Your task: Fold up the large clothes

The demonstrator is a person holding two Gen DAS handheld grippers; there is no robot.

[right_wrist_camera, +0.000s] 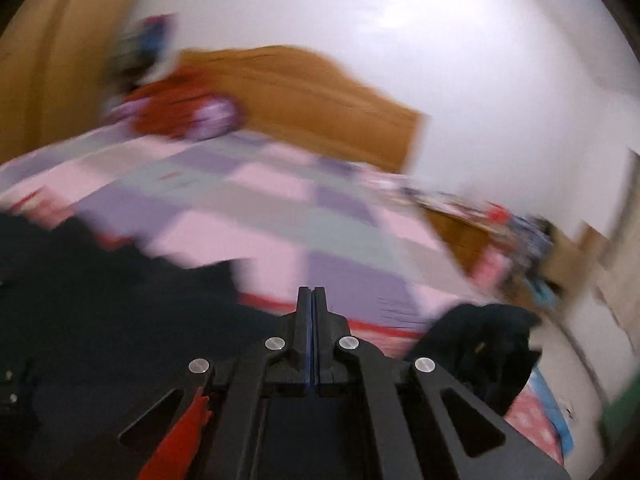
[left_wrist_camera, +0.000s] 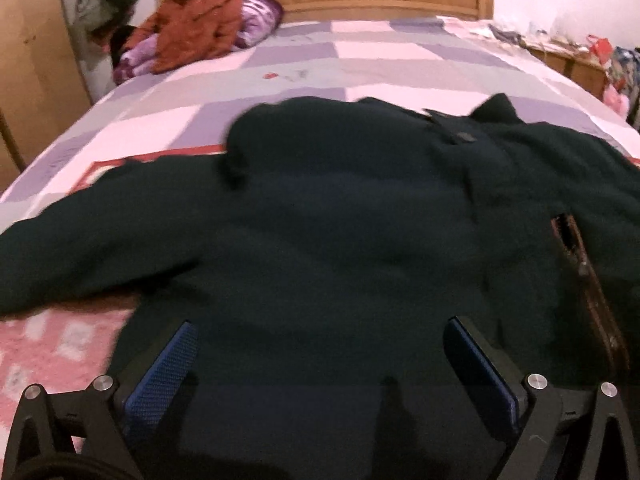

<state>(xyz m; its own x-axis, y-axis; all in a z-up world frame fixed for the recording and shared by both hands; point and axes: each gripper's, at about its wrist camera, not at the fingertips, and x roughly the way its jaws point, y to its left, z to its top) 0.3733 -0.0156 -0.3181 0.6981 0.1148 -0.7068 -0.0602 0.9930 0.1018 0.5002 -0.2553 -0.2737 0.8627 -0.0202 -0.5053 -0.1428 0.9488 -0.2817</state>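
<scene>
Dark jacket [left_wrist_camera: 320,220] spread flat across the lower half of the frame, on the checked bed cover [left_wrist_camera: 360,64]. Left tongs [left_wrist_camera: 320,364] wide open above its hem, gripping nothing. Right tongs [right_wrist_camera: 312,300] fully closed, empty, above the bed.

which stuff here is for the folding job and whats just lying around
Job: dark jacket, left gripper, right gripper.
Lying about: rust-red garment, purple bedding, bedside clutter, quilt underneath.
</scene>
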